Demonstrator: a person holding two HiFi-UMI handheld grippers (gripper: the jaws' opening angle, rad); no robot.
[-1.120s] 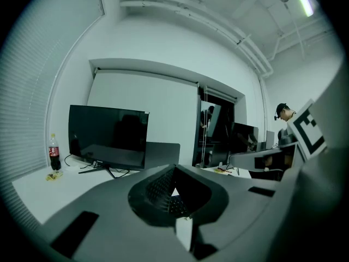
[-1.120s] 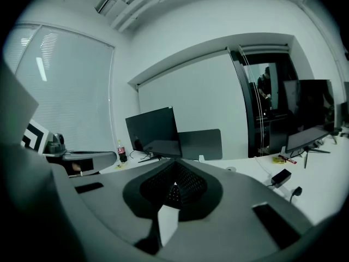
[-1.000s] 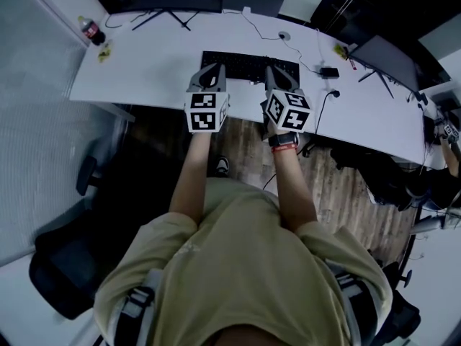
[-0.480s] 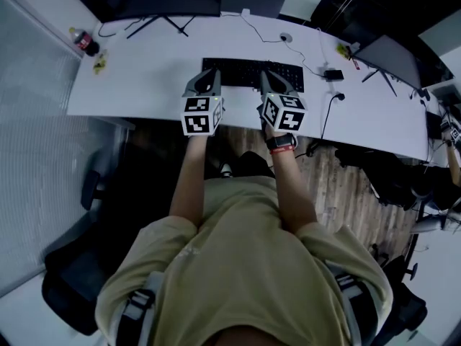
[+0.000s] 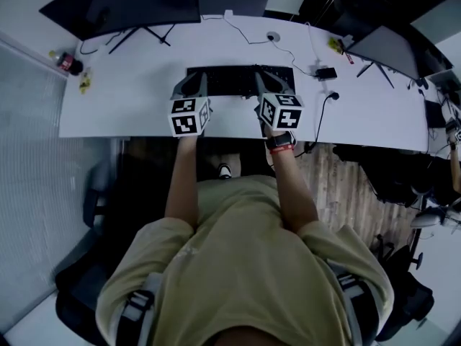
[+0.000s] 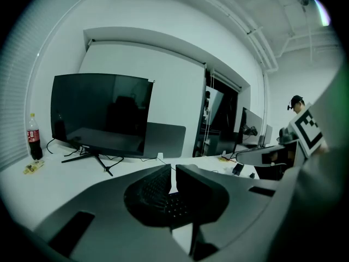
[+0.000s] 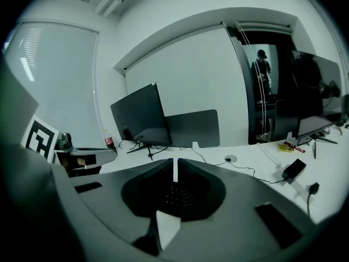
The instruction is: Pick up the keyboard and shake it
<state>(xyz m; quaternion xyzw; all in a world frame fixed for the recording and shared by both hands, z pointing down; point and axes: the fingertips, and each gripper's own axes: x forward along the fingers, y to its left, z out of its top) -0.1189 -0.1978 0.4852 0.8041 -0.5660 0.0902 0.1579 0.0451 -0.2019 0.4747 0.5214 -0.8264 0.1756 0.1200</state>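
A black keyboard (image 5: 238,80) lies on the white desk (image 5: 122,110), in front of a dark monitor (image 5: 137,2). My left gripper (image 5: 195,78) hovers over the keyboard's left part, jaws shut with nothing between them. My right gripper (image 5: 261,75) hovers over its right part. The right jaws have just been opening and show a thin slit, also with nothing between them. In the left gripper view the keys (image 6: 172,203) show below the left gripper (image 6: 173,171). The right gripper view shows keys (image 7: 177,195) under the right gripper (image 7: 175,165). Whether either gripper touches the keyboard cannot be told.
A cola bottle (image 5: 65,62) stands at the desk's far left. A power adapter (image 5: 325,71) with cables lies right of the keyboard, and a second screen (image 5: 385,49) stands further right. Office chairs (image 5: 79,294) sit behind me on the left. A person (image 7: 263,64) stands far off.
Both grippers have moved forward and down over the desk, onto the keyboard's near half. The keyboard has not moved.
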